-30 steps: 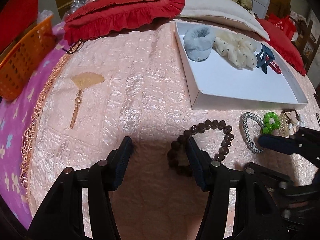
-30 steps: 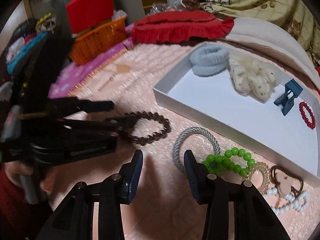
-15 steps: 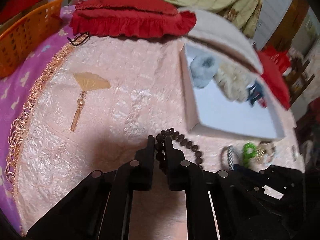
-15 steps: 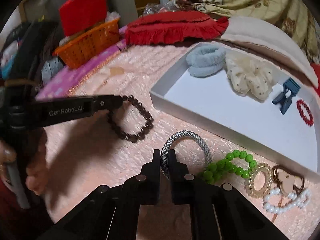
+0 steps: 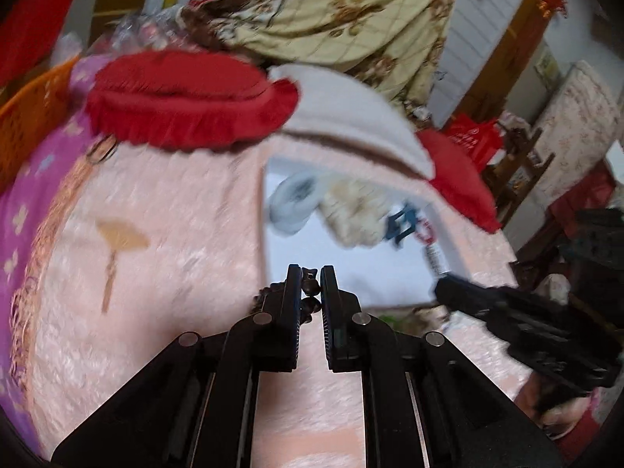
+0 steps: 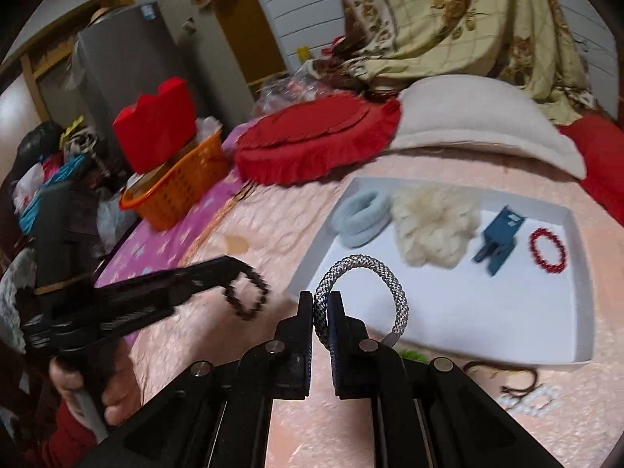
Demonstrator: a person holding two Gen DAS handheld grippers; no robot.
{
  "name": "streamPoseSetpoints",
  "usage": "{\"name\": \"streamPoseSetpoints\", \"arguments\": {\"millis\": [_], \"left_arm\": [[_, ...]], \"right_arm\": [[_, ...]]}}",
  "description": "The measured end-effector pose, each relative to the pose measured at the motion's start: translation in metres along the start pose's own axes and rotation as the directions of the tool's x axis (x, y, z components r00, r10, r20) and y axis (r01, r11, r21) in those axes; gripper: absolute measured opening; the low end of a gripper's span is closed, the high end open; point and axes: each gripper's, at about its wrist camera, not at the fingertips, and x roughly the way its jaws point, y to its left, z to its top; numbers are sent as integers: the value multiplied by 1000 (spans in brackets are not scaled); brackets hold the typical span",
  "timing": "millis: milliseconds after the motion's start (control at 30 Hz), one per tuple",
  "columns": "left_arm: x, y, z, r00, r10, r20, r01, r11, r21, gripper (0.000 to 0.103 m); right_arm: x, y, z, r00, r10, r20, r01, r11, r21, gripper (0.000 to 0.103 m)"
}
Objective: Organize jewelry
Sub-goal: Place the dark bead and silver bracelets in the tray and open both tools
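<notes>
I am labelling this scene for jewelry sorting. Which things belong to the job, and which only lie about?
Job:
- dark bead bracelet, in left claw
- grey braided bracelet, in right claw
- white tray
- red bead bracelet

Lying about:
- orange basket
- red cushion
- white pillow

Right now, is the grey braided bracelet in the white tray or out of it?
Out. The right claw is shut on the grey braided bracelet, holding it up in front of the white tray, not resting inside.
</notes>
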Motion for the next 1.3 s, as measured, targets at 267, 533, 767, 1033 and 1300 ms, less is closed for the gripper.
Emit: {"name": "streamPoseSetpoints", "arguments": {"millis": [267,533,767,1033,1300], "left_arm": [[31,-28,31,999,-32,-28,33,999,23,8],[94,12,19,984,108,-139,-112,994,-18,8],[85,23,22,989,87,-120,-93,995,-47,9],[53,21,22,996,66,-53,-68,997,-48,47],[38,20,16,994,106,-4,-107,994,-29,47]], "right_arm": [[3,-37,11,993,-119,5,119,991,57,7],[52,-72,8,990,-97,-103,112,983,148,7],[96,-69,11,986,31,-166,7,975,221,7],[117,-63,24,974,120,-193,-58,953,299,15],[85,-63,27,986,108,-130,-64,950,305,41]]}}
